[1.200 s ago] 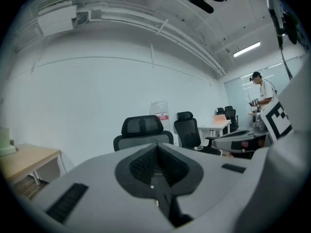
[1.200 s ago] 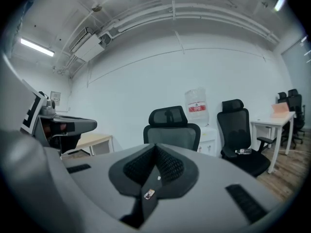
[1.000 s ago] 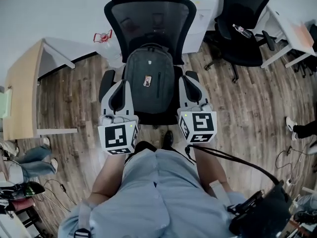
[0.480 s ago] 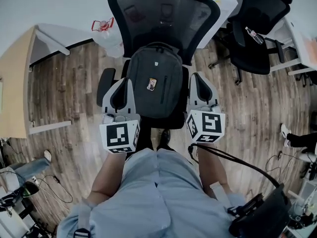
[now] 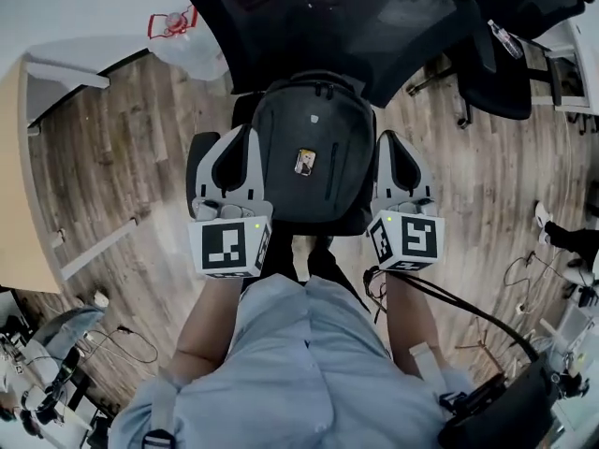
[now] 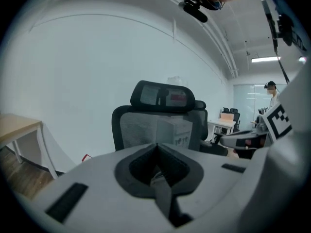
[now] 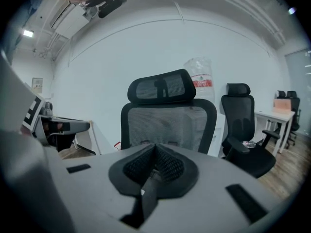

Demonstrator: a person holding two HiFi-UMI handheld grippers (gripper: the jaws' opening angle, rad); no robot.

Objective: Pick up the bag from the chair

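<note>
Leaning upright against the mesh backrest, the dark grey backpack (image 5: 314,148) sits on the seat of the black office chair (image 5: 328,17), with a small badge on its front pocket facing up toward the head camera. Compared with a second ago it appears larger and lower in the head view, and the chair's backrest now runs off the top edge.

The left gripper (image 5: 249,138) lies just beside the backpack's left flank, over the chair's left armrest (image 5: 198,157). The right gripper (image 5: 387,141) lies just beside the right flank. Both have come forward: earlier their tips were level with the backpack's lower part, and now they reach about its middle. I cannot tell whether either one touches the fabric.

In the left gripper view the left gripper (image 6: 156,148) has its jaws pressed together along one seam, with nothing between them. The right gripper (image 7: 154,148) shows the same in its own view. Both views look over the jaws at the chair's backrest, and the backpack is hidden below them.

The marker cubes (image 5: 229,246) sit just in front of the person's light blue shirt (image 5: 299,363). A second office chair (image 5: 505,73) with a bottle (image 5: 505,37) on it has shifted toward the upper right corner, over the wooden floor (image 5: 122,157).
</note>
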